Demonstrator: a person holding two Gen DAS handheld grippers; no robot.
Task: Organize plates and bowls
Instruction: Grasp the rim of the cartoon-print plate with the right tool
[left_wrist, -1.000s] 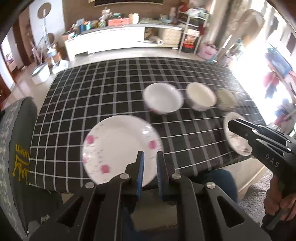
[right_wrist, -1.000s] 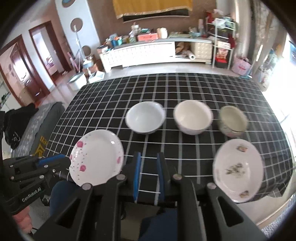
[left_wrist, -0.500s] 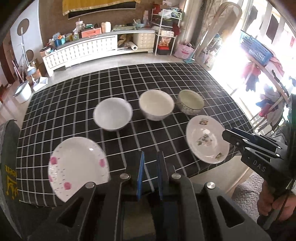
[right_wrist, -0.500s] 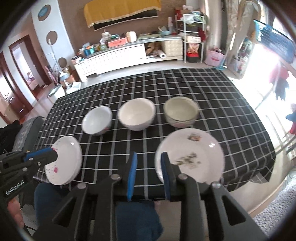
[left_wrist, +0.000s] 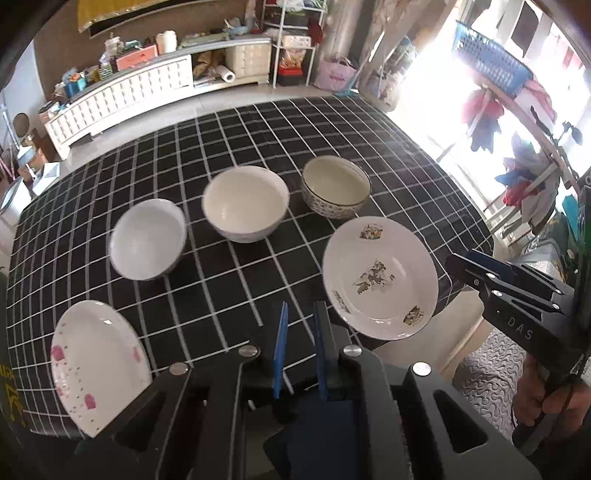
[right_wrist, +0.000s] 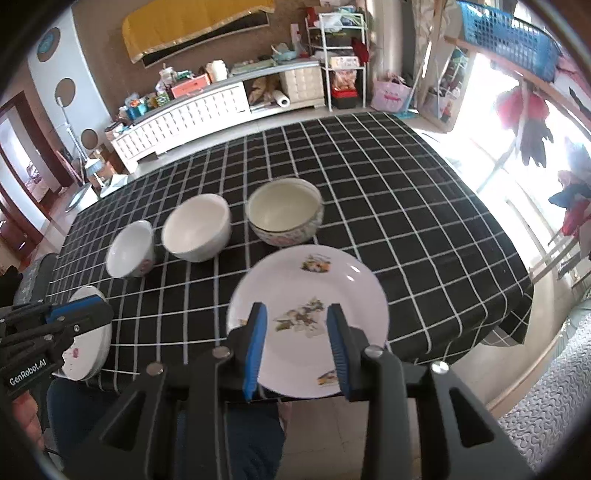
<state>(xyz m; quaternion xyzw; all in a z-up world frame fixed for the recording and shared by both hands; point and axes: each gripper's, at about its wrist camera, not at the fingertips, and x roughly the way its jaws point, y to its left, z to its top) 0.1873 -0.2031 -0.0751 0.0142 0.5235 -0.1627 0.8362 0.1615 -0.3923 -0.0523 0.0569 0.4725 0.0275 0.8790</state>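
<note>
In the left wrist view we see the left gripper (left_wrist: 300, 349) with its blue pads almost pressed together and nothing between them; it hangs above the near edge of the checked tablecloth (left_wrist: 369, 140). The pink-flowered plate (left_wrist: 98, 363) lies at the near left corner, well apart from the leaf-pattern plate (left_wrist: 380, 277) at the near right. Behind them stand three bowls in a row: the small white bowl (left_wrist: 147, 238), the cream bowl (left_wrist: 245, 201) and the patterned bowl (left_wrist: 336, 190). Only this view shows the whole pink-flowered plate, and the right gripper (left_wrist: 460, 264) from the side, near the leaf-pattern plate but not touching it.

In the right wrist view the right gripper (right_wrist: 297, 345) has just been opening its jaws, and they are spread over the near part of the leaf-pattern plate (right_wrist: 332, 284), not pressing it. We judge that the step in hand is to take this plate. To do it well, we should bring the pads lower to the near rim, which overhangs the table edge, and put one pad over and one under it before closing. Here the pink-flowered plate (right_wrist: 94, 349) is half hidden by the left gripper (right_wrist: 79, 308).
</note>
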